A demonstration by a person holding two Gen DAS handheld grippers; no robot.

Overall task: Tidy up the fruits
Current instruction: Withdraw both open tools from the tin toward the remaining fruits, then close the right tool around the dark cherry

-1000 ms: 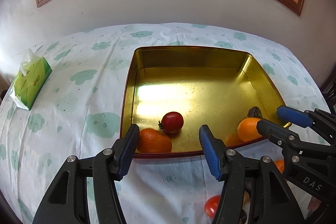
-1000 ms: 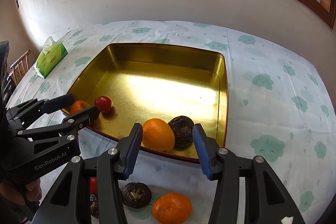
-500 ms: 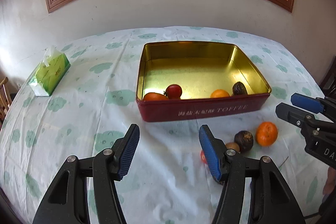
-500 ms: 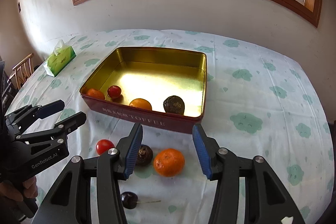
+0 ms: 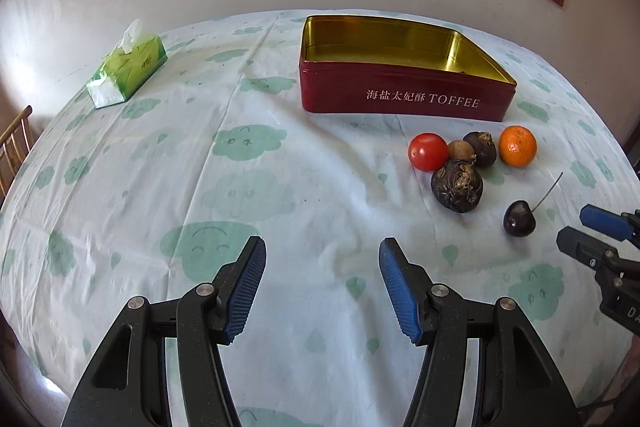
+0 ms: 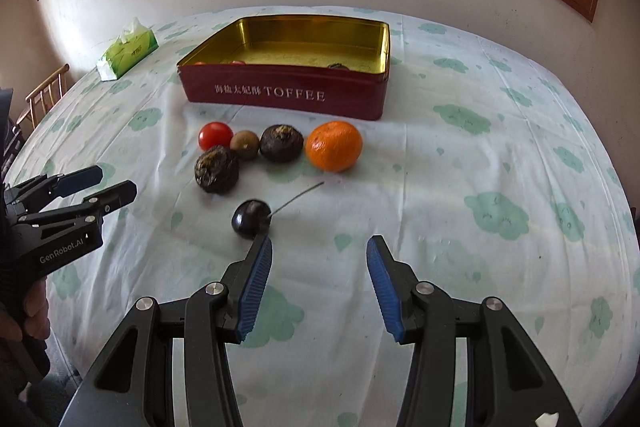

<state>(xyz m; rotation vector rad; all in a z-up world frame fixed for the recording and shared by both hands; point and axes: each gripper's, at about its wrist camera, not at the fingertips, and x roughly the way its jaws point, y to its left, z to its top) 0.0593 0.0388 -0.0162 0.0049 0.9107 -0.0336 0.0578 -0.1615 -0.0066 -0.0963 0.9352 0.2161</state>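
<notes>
In the left wrist view, the left tool (image 5: 322,285) stood spread and empty; tomato (image 5: 427,151), orange (image 5: 517,145) and cherry (image 5: 519,218) waited on the counter (image 5: 160,187) near the tin (image 5: 404,95).

In the right wrist view, the right tool (image 6: 319,279), spread too, showed fruit tops already inside the tin.

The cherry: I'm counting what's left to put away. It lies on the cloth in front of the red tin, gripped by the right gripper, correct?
Not gripped. The right wrist view shows the cherry lying free on the cloth, just beyond the open, empty right gripper. It does lie in front of the red tin.
</notes>
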